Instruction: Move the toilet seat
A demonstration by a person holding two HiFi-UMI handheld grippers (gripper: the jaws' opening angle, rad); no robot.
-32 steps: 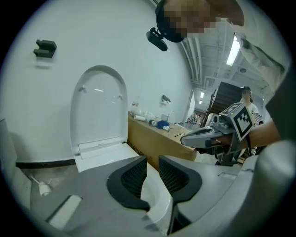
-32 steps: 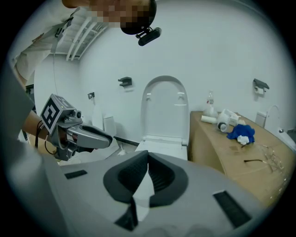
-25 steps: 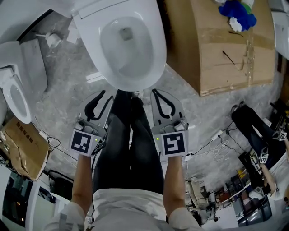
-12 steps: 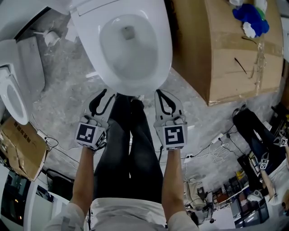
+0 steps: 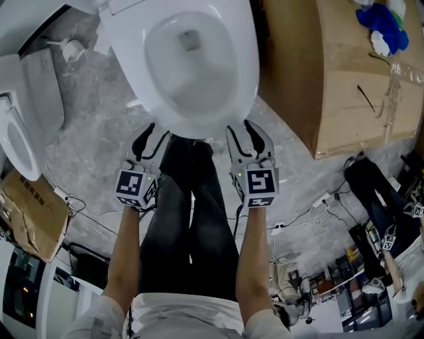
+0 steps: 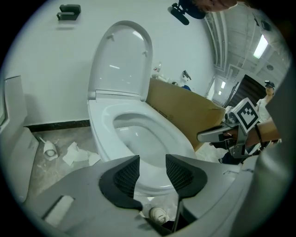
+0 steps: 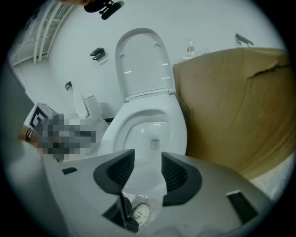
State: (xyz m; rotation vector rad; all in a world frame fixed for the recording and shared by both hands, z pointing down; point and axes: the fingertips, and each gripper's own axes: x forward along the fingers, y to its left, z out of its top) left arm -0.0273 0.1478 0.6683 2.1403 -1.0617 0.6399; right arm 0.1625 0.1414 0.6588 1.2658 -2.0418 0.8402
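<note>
A white toilet stands on the grey floor in front of me. Its lid is raised against the wall, also seen as the lid in the right gripper view; I cannot tell the seat ring from the lid. My left gripper hangs just short of the bowl's front rim on the left, and my right gripper does the same on the right. Both have just been opening their jaws, and nothing lies between them. The left gripper and right gripper both look over the front rim.
A big cardboard box stands close against the toilet's right side, with a blue cloth on it. A second toilet is at the left. Paper scraps lie on the floor. Cables and another person are at the right.
Both grippers have come down and forward to the bowl's front rim. The right jaws went from shut to open and the left jaws spread wider.
</note>
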